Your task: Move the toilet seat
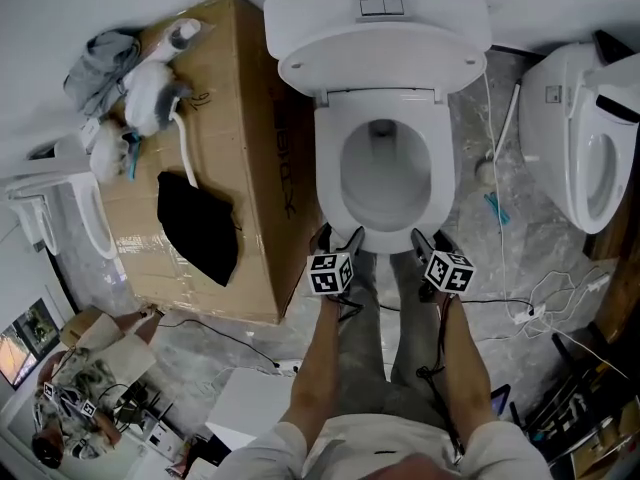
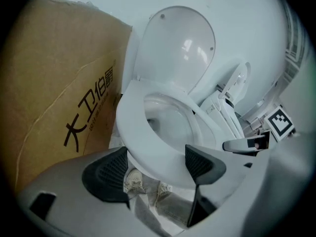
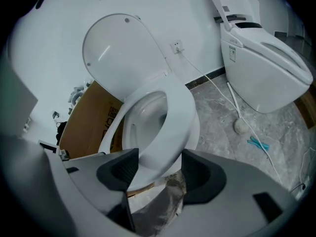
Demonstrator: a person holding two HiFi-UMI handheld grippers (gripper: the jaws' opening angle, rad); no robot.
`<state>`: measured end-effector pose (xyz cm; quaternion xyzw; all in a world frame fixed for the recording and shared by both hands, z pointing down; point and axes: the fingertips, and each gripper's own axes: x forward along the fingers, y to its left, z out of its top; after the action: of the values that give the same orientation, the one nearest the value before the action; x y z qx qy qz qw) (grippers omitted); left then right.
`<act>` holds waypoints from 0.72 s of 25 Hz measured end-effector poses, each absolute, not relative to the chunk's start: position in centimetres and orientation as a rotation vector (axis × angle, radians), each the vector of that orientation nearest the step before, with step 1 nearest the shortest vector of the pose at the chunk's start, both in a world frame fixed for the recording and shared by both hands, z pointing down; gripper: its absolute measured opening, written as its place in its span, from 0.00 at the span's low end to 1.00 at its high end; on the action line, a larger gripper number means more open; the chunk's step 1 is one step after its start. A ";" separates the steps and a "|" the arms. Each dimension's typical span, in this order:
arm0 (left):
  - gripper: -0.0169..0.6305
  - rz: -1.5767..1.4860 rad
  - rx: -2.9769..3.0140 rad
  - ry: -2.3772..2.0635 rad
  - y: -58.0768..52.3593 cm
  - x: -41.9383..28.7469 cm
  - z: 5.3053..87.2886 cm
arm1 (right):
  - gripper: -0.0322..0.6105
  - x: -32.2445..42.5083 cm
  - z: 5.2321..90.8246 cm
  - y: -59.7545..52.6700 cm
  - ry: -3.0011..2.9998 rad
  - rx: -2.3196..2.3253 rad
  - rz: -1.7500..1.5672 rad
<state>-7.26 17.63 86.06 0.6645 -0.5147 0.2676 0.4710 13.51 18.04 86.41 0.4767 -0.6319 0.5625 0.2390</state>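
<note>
The white toilet seat [image 1: 330, 173] rings the bowl, its lid [image 1: 380, 53] tipped back against the tank. Both grippers meet its front rim. In the head view my left gripper [image 1: 342, 236] is at the front left and my right gripper [image 1: 428, 240] at the front right. In the left gripper view the seat [image 2: 148, 142] fills the gap of the left gripper [image 2: 155, 167], with shoes showing beneath the raised rim. In the right gripper view the seat [image 3: 175, 122] sits tilted above the bowl between the right gripper's [image 3: 158, 169] pads. Each gripper is shut on the rim.
A large cardboard box [image 1: 240, 118] stands tight against the toilet's left side, with a black cloth [image 1: 200, 228] and rags on it. A second toilet [image 1: 580, 128] stands at the right. Cables [image 1: 540, 303] trail over the marble floor. The person's legs [image 1: 370, 348] are right before the bowl.
</note>
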 end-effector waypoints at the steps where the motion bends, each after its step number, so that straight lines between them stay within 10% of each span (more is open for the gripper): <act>1: 0.57 0.652 1.628 -1.261 17.5 -7.3 85.7 | 0.50 13.5 86.1 17.9 -1.732 1.307 1.542; 18: 0.57 0.577 1.640 -1.276 15.5 -7.3 80.1 | 0.49 13.6 80.2 15.8 -1.769 1.361 1.561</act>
<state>-7.32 15.54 80.12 0.6701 -0.5213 0.2356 0.4730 13.56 15.79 80.25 0.4887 -0.6355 0.5607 0.2073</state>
